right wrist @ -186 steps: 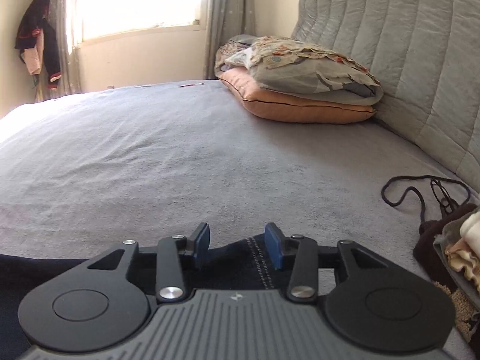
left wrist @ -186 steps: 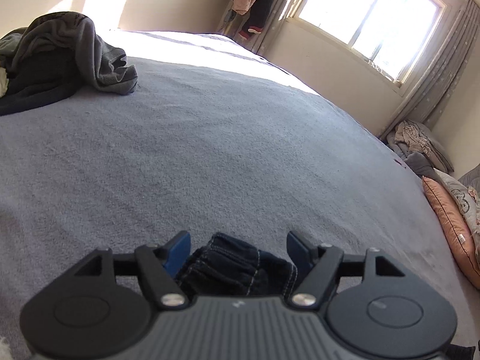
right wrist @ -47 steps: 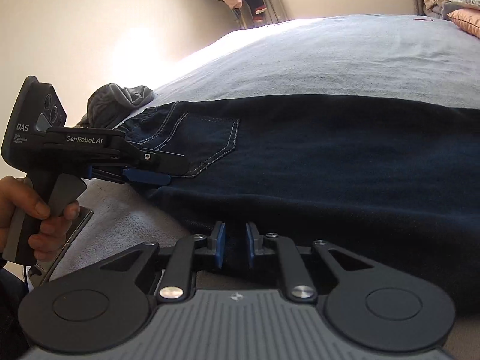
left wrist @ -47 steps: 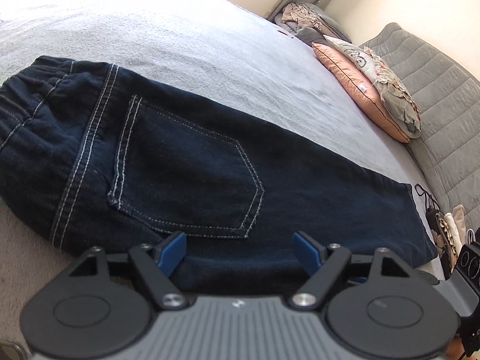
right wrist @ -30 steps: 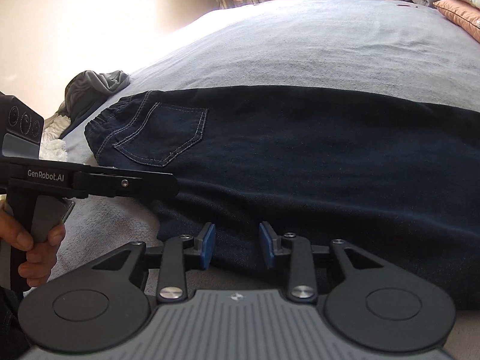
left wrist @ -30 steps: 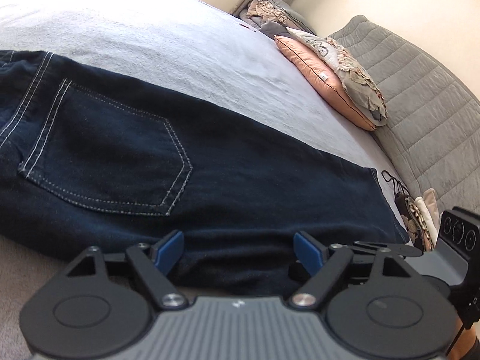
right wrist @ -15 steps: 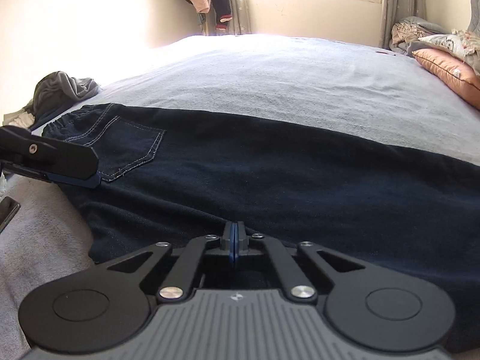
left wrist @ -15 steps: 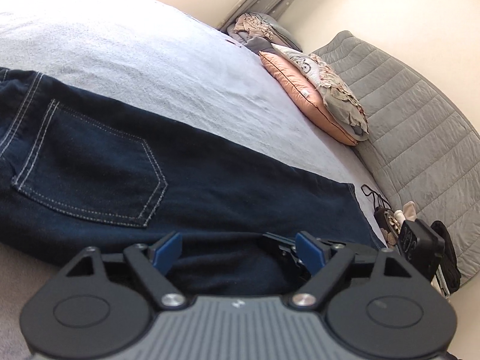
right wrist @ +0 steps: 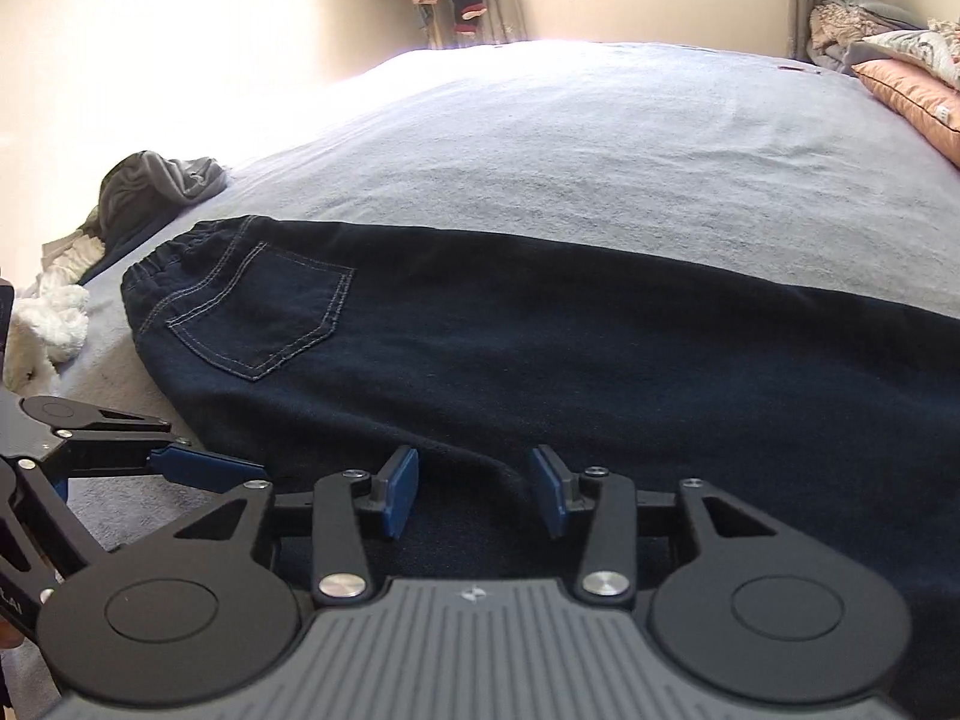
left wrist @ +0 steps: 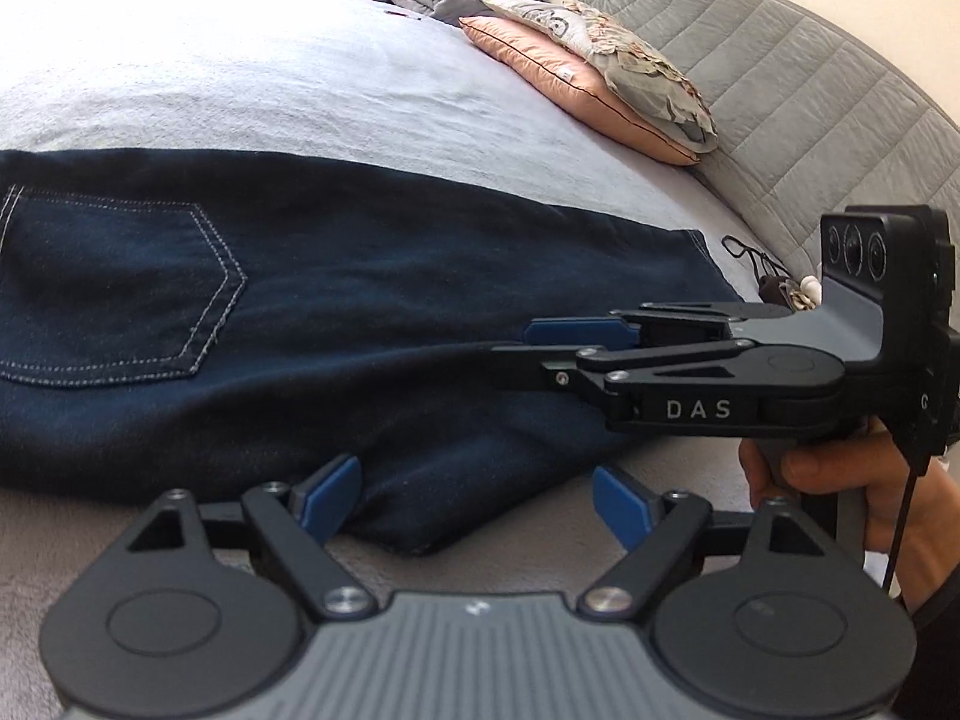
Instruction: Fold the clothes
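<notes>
The dark jeans [left wrist: 372, 300] lie flat across the bed [left wrist: 240, 78], folded lengthwise, back pocket up; the waistband is toward the end of the bed where a heap of other clothes [right wrist: 156, 186] sits, and the leg hems are toward the pillows [left wrist: 600, 72] and the headboard [left wrist: 810, 96]. The long near edge of the jeans runs along the bed's near edge.

The left gripper [left wrist: 477, 501] stands wide and is opening further, with a loose corner of denim bulging between its pads but not pinched. The right gripper [right wrist: 474, 489] is at a middling gap and opening too, over the near edge of the cloth, its pads clear of it.

To my eye both are free and the next fold is about to be set up. To do it well, I'd take the hem end with both grippers on the two corners, each pad biting all the layers at once so the lower leg does not slide out. Lift only enough to clear the fabric, carry it over toward the waistband, and lay the edges square. That lump at the near edge wants smoothing first, or it may get folded in.
</notes>
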`<state>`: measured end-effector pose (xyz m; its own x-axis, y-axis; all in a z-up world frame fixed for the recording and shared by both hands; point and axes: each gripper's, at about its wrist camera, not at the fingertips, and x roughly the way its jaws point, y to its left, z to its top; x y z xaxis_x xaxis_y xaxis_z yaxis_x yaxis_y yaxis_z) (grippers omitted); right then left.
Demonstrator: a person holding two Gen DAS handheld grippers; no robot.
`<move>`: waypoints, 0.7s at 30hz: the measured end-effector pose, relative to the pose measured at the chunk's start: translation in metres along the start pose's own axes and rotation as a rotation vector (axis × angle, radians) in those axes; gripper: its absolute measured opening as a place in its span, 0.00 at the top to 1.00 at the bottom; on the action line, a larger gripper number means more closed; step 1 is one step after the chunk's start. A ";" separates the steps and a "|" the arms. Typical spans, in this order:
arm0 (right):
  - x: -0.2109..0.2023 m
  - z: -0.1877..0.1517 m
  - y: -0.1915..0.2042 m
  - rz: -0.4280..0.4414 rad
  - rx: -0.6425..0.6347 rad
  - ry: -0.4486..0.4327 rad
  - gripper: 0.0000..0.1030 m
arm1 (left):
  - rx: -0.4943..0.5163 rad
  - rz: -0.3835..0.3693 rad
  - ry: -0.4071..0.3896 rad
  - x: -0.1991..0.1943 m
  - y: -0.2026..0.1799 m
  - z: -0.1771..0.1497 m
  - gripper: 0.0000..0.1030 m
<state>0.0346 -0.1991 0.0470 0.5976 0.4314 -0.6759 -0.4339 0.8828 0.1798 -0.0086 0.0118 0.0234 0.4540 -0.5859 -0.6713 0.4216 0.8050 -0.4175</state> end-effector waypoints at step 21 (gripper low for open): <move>0.119 0.100 -0.012 -0.182 -0.155 0.089 0.04 | 0.055 -0.038 0.034 0.006 0.001 -0.002 0.06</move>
<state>0.1778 -0.1400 0.0359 0.6162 0.2441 -0.7488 -0.4275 0.9022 -0.0576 -0.0074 0.0096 0.0177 0.4101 -0.6115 -0.6767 0.4809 0.7754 -0.4092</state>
